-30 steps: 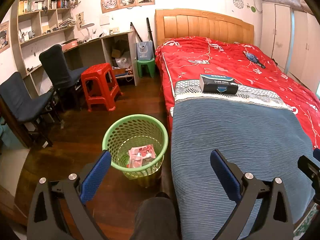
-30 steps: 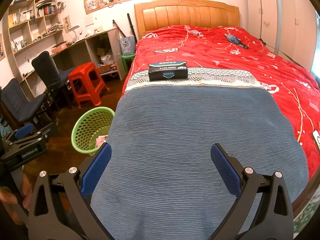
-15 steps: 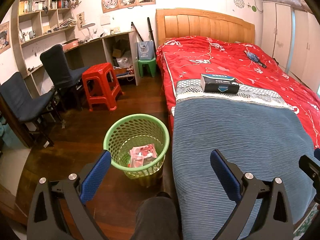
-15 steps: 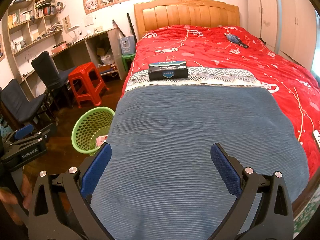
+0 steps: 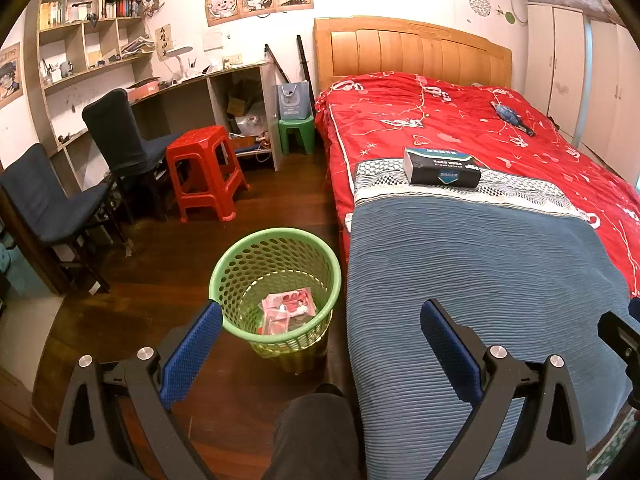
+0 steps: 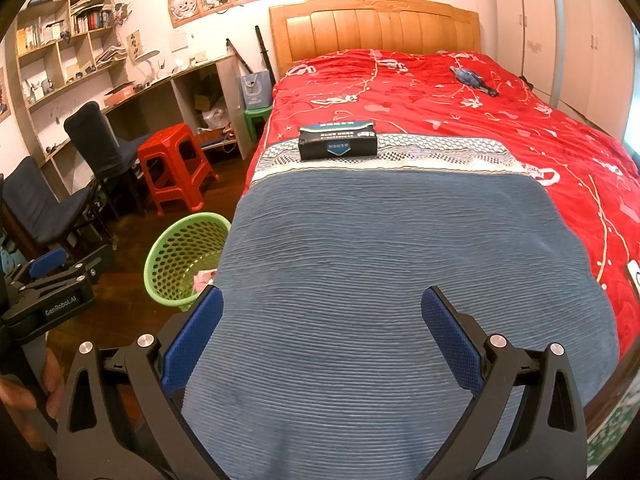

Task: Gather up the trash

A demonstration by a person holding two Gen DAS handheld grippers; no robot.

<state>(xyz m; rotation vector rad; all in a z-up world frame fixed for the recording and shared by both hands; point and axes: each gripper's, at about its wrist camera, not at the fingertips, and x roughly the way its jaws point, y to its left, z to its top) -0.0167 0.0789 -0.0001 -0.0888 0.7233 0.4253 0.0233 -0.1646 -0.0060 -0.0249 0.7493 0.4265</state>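
Note:
A green mesh basket (image 5: 240,264) stands on the floor beside the bed and holds a pink wrapper (image 5: 289,307); the basket also shows in the right wrist view (image 6: 170,258). A dark box (image 5: 440,167) lies on the bed, also in the right wrist view (image 6: 338,145). A small blue object (image 6: 472,80) lies far back on the red cover. My left gripper (image 5: 320,324) is open and empty above the basket's near edge. My right gripper (image 6: 320,312) is open and empty over the blue blanket (image 6: 380,260).
A red stool (image 5: 204,168), a small green stool (image 5: 296,132) and two dark chairs (image 5: 120,132) stand on the wooden floor by a desk and shelves. The bed's wooden headboard (image 5: 412,50) is against the wall. Wardrobes (image 5: 580,72) stand at right.
The left wrist view has shifted slightly, the basket sliding a little right in frame. The right gripper has not moved. Both stay open.

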